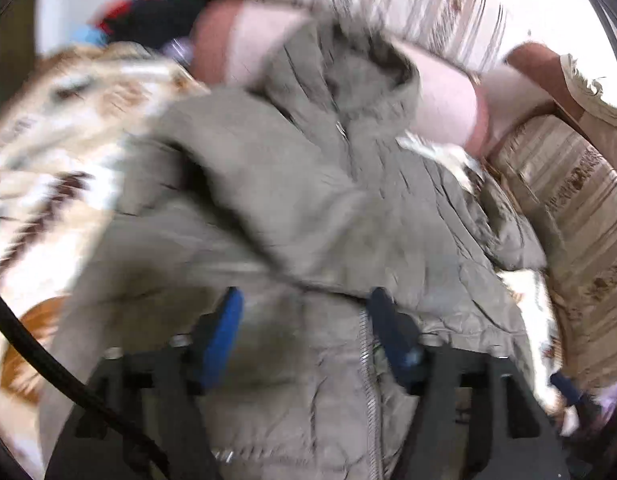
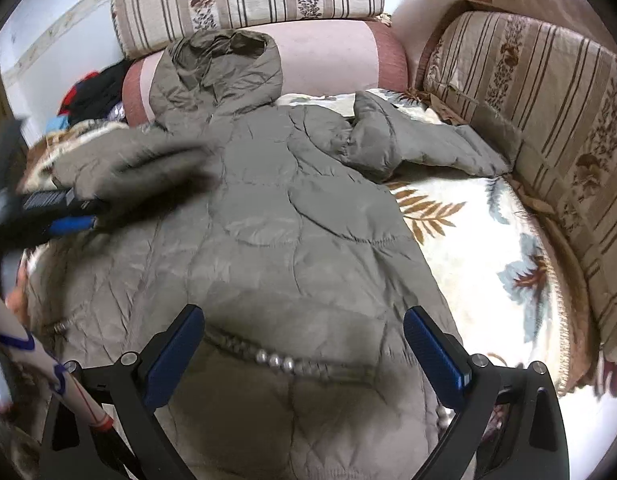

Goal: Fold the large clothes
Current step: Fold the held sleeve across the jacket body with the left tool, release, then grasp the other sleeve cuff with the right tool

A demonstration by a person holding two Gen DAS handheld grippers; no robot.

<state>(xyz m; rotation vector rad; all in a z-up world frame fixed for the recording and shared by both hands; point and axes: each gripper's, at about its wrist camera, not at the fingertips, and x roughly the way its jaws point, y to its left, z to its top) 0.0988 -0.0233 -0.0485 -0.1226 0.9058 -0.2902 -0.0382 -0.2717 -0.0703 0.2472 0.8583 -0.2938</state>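
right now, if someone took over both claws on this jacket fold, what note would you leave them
Left claw: open, nothing between its blue pads, over the zipper side of the olive-grey quilted hooded jacket.
Right claw: open and empty, above the jacket's lower body.
Jacket: spread on the leaf-print blanket, hood against the pink bolster cushion. One sleeve lies stretched out toward the striped sofa cushion; the other sleeve lies across the chest near the left claw.
Done: possibly one sleeve in.
Left: the stretched-out sleeve, then the body folds.
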